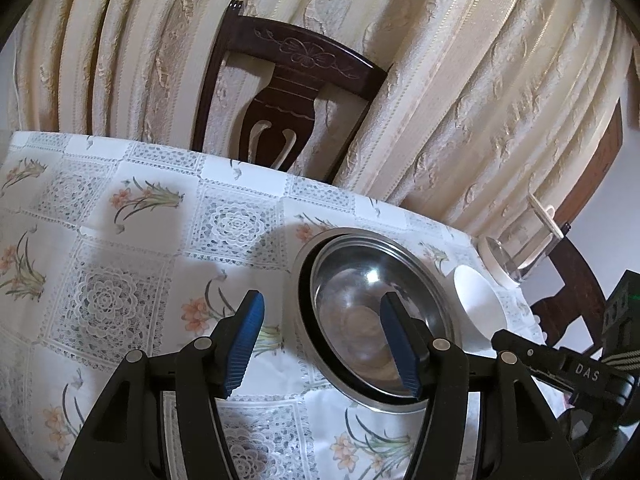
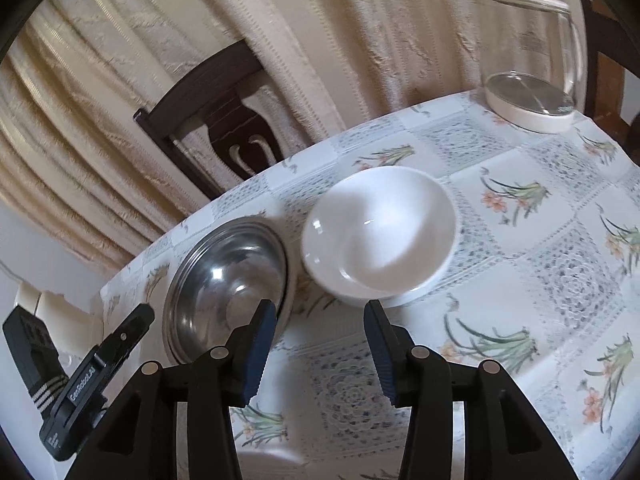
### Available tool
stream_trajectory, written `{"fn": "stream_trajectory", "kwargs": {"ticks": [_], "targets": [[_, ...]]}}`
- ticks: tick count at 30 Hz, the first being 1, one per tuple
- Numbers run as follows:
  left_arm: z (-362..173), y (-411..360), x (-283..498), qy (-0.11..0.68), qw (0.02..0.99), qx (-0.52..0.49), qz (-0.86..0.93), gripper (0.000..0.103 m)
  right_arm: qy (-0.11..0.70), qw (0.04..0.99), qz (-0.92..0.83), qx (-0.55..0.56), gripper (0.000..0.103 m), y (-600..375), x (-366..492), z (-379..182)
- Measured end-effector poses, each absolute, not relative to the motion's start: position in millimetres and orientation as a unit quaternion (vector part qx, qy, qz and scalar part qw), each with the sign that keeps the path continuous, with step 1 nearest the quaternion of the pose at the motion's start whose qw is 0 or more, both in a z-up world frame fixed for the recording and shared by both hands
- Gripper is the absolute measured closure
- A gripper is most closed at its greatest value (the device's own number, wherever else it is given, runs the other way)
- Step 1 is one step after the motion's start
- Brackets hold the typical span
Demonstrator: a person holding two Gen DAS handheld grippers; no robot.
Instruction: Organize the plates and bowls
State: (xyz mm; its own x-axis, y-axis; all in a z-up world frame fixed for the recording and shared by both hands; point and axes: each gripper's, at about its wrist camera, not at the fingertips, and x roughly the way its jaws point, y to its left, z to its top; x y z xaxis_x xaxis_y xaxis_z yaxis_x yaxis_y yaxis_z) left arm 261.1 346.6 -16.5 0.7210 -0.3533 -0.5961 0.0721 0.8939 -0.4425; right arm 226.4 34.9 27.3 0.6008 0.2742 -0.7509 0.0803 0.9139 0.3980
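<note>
A steel bowl point(image 1: 360, 312) nested in a second steel bowl rests on the flowered tablecloth; the right wrist view has it at the lower left point(image 2: 224, 288). A white bowl point(image 2: 378, 236) sits just to its right, seen edge-on in the left wrist view point(image 1: 478, 304). My left gripper point(image 1: 322, 340) is open, its right finger over the steel bowl's inside, its left finger outside the rim. My right gripper point(image 2: 320, 354) is open and holds nothing, hovering just in front of the white bowl's near rim.
A glass jar with a white lid point(image 2: 528, 64) stands at the table's far right corner. A dark wooden chair point(image 1: 280, 96) is tucked against the table's far edge before cream curtains point(image 1: 460, 80). The other gripper's body point(image 2: 88, 384) shows at the lower left.
</note>
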Motion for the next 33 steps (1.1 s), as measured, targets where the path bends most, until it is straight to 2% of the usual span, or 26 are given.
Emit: {"fn": "stream_trajectory", "kwargs": {"ticks": [16,33], "targets": [[-14.7,341.0,261.1,0.363,0.899,-0.205,-0.134,0.040,0.449,0.852,-0.001,0.269,0.053,-19.0,233.0,9.0],[-13.6,351.4,260.9,0.369,0.900,-0.202,-0.117,0.040,0.436,0.851,0.043,0.289,0.052,-29.1,265.6,-18.2]]}}
